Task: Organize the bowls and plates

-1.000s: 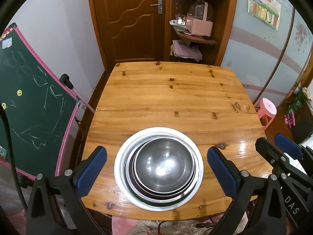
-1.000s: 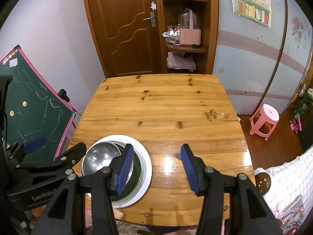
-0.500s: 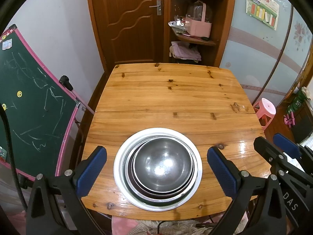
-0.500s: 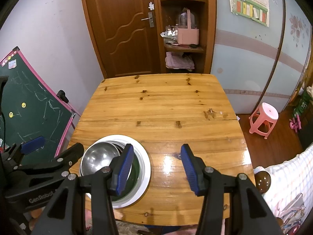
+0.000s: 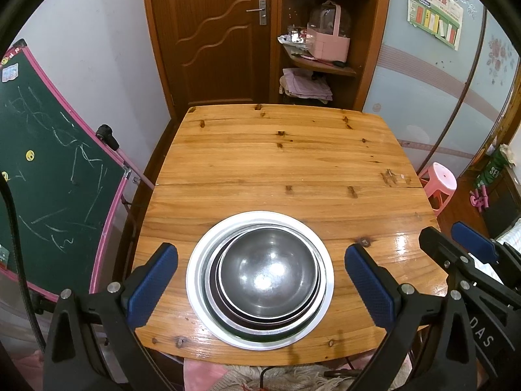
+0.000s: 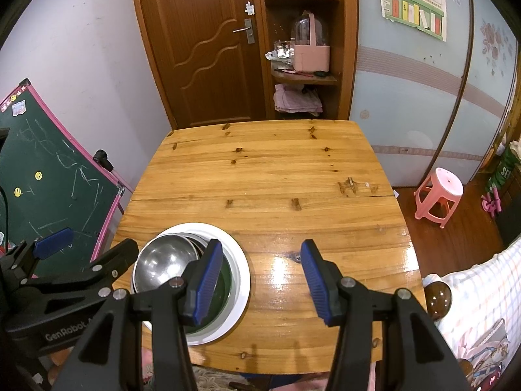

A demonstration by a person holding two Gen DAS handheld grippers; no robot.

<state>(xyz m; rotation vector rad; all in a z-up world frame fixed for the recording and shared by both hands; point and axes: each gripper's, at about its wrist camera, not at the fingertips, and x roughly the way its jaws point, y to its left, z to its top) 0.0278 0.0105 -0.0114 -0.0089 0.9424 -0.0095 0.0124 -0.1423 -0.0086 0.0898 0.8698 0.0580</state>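
A round stainless-steel bowl [image 5: 268, 272] is shown nested on top of a stack of wider metal bowls [image 5: 260, 322], the whole stack being seated in a flat white round plate [image 5: 202, 260]. The stack is placed near the front edge of the glossy knotted pine worktop [image 5: 283, 159], slightly left of its middle. The left gripper [image 5: 260, 278] is held above the stack with its blue-padded fingers [image 5: 153, 283] spread wide — one to each side of the plate, neither pad touching it. The right gripper [image 6: 260, 280] is held to the right of the stack, over bare wood; its blue-padded fingers [image 6: 317, 280] are parted about halfway, and nothing is held between them. The left pad of that gripper is seen in front of the plate's right rim; contact cannot be told. Beyond the worktop — a green chalkboard with a pink frame [image 5: 49, 169] at the left, a brown panelled door [image 5: 211, 32] behind, and a pink plastic stool [image 6: 439, 192] at the right.
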